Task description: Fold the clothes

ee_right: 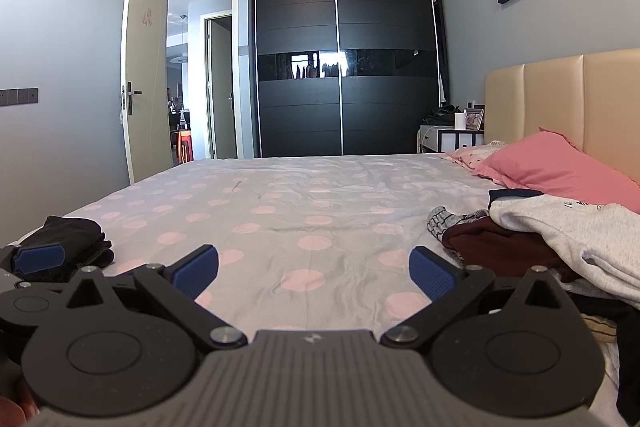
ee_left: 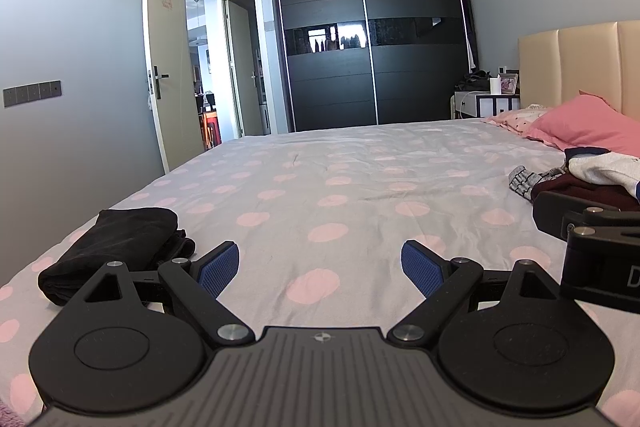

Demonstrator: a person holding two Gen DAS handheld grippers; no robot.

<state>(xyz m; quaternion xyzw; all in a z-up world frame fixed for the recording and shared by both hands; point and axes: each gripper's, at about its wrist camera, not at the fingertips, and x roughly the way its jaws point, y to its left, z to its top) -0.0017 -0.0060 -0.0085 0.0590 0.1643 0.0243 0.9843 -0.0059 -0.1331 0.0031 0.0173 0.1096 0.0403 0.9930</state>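
Across the bedroom stretched a bed in a pink-dotted sheet, bare in the middle. Both the left gripper and the right gripper hung low over it, jaws wide apart and holding nothing. A folded black garment lay near left; a loose pile of clothes sat right, beside the pink pillow. Judging by that, one piece was folded and more waited; the next move probably called for drawing one garment from the pile onto the bare sheet.

Each handheld gripper, the left gripper and the right gripper, has matte black linkage arms on round black hubs. Silver pivot screws join them. The fingers carry blue ribbed pads, and the grey ridged body bears a small emblem.
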